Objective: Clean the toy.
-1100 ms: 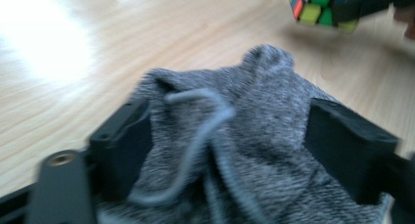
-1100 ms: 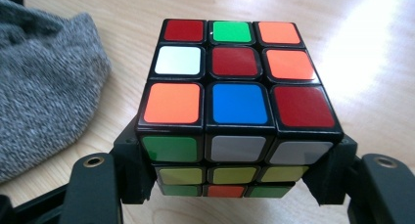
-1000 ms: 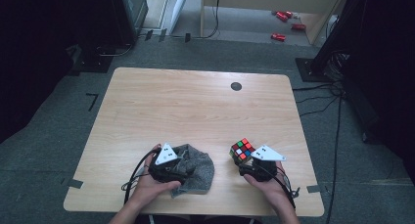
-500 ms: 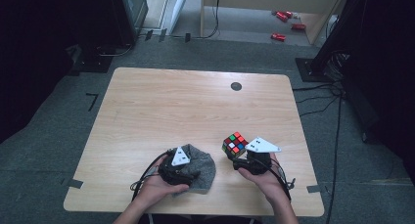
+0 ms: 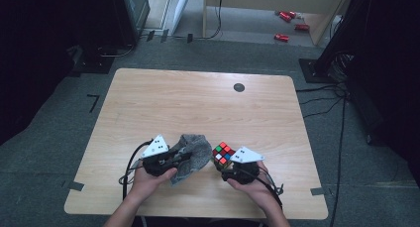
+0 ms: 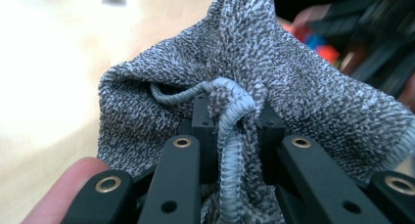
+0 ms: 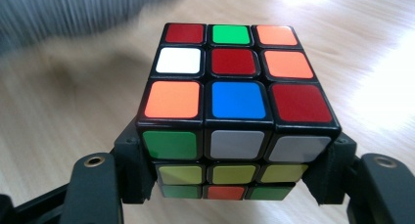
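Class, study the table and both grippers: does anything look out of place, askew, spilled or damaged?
Nothing is spilled or damaged. The grey knitted pouch is bunched up, its hem pinched in the left gripper. The scrambled puzzle cube sits squarely in the right gripper. Red objects lie scattered on the floor beyond the table.

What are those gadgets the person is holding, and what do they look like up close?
Each is a black hand-held gripper, left and right, topped by a pale grey three-cornered plate with small dark dots. Up close, black linkage bars carry brass-coloured rivets and end in two black jaws. A black cable loops from the left one. The person's forearms are bare, with no sleeves in sight.
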The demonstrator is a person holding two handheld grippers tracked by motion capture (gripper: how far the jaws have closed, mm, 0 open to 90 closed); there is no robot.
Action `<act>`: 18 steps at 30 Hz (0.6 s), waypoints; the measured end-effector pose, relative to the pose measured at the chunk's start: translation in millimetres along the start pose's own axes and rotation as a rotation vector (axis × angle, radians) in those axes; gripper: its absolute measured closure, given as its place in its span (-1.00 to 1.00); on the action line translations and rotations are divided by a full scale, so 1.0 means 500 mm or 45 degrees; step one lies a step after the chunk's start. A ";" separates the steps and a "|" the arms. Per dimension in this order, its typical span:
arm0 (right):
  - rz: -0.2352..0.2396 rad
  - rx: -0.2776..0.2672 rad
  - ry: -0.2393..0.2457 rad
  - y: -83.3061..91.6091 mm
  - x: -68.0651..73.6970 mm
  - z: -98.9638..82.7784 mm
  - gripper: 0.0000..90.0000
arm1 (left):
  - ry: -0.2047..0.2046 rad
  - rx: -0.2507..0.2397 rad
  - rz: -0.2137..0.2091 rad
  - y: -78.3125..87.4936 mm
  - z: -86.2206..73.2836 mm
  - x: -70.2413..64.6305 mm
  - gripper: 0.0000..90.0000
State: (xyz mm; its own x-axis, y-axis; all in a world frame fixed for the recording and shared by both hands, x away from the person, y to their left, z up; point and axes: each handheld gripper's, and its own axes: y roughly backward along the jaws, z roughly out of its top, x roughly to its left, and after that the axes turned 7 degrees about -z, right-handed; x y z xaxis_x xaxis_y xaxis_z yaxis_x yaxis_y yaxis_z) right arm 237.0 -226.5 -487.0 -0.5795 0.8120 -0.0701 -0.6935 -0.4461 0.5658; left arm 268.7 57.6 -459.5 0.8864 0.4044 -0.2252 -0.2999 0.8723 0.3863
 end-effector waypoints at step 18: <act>0.045 0.035 0.106 -0.031 0.091 0.022 -0.22 | -0.242 0.205 0.194 -0.066 0.033 -0.101 0.72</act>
State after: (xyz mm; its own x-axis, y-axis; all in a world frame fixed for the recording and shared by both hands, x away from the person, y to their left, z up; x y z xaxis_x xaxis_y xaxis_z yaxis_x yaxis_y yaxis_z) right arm 226.2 -178.5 -489.8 -0.6376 0.7614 -0.1171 -0.6608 -0.4625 0.5911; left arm 239.7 4.0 -445.9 0.8901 0.4556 0.0126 -0.3887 0.7444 0.5429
